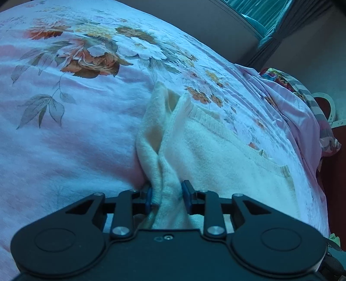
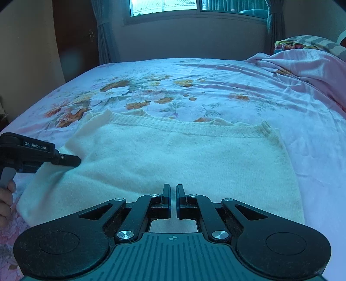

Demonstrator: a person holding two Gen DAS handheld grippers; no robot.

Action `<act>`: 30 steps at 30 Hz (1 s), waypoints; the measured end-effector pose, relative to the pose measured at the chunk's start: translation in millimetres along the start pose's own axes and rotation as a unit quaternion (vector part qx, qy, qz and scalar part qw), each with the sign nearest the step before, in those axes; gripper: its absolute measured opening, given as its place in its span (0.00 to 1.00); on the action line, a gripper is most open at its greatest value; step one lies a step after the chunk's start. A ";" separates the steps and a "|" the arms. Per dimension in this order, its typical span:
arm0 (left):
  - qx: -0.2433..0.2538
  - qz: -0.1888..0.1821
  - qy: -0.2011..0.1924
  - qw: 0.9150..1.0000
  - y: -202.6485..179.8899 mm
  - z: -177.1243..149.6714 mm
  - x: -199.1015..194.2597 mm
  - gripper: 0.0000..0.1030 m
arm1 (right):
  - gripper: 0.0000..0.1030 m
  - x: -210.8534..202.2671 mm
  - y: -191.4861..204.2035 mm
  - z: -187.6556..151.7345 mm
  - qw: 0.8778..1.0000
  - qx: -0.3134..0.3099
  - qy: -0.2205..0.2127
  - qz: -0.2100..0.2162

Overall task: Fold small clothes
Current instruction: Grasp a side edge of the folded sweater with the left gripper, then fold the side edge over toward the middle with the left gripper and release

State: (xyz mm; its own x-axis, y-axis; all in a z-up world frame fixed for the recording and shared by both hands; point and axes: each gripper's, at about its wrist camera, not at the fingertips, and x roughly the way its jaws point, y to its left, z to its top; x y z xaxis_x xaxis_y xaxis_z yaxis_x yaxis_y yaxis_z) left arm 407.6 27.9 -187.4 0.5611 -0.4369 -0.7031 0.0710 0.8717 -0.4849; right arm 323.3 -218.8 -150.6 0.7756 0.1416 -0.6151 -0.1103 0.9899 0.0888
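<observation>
A cream knitted sweater (image 2: 177, 164) lies spread on a bed (image 2: 237, 90) covered by a pink sheet printed with orange and white flowers. Its ribbed edge runs across the far side, and its body fills the middle of the right wrist view.

The left gripper (image 1: 167, 195) pinches a bunched fold of the sweater (image 1: 216, 151) between its blue pads (image 1: 186, 196) — the cloth rises in a ridge from the jaws and fans out toward the far corner. In the right wrist view this same gripper (image 2: 73, 161) reaches in from the left edge, its tip pressed against the sweater's left side, with a bare hand (image 2: 6, 198) on its handle.

The right gripper (image 2: 173, 192) hangs low over the near edge of the sweater, its fingers drawn almost together with only a thin slit between them — whether they hold any fabric cannot be told.

At the far right of the bed a rumpled pink cover (image 2: 302, 62) is heaped beside a bright patterned pillow (image 2: 289, 45). Behind the bed stands a window (image 2: 164, 6) with grey curtains (image 2: 103, 32) on either side.
</observation>
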 end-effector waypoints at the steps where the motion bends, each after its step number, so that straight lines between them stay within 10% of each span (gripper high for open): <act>1: 0.000 0.004 -0.002 1.000 -2.2 -0.2 -1.0 0.18 | 0.04 3.2 1.8 2.6 1.000 -0.001 0.000 0.001; 12: 0.098 -0.052 -0.034 0.993 -104.7 2.8 -38.0 0.15 | 0.04 22.4 -3.9 6.6 0.999 0.007 0.031 0.028; 22: 0.103 -0.092 0.081 0.987 -228.1 -73.1 39.4 0.16 | 0.04 -51.7 -120.3 -20.0 0.989 0.145 0.028 0.024; 25: 0.076 -0.111 0.113 0.985 -233.7 -80.3 38.2 0.26 | 0.04 -62.9 -134.9 -25.8 0.985 0.165 0.025 0.039; 30: 0.120 -0.101 0.050 0.986 -226.3 -67.8 -13.3 0.44 | 0.04 -69.0 -133.5 -26.3 0.979 0.187 0.020 0.074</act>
State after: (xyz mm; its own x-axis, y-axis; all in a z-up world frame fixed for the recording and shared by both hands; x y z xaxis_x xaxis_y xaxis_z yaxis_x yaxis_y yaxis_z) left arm 328.1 -178.6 -103.6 0.4327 -0.6164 -0.6579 0.3728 0.7868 -0.4919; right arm 268.2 -360.7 -140.6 0.7421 0.2909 -0.6039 0.0214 0.8902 0.4551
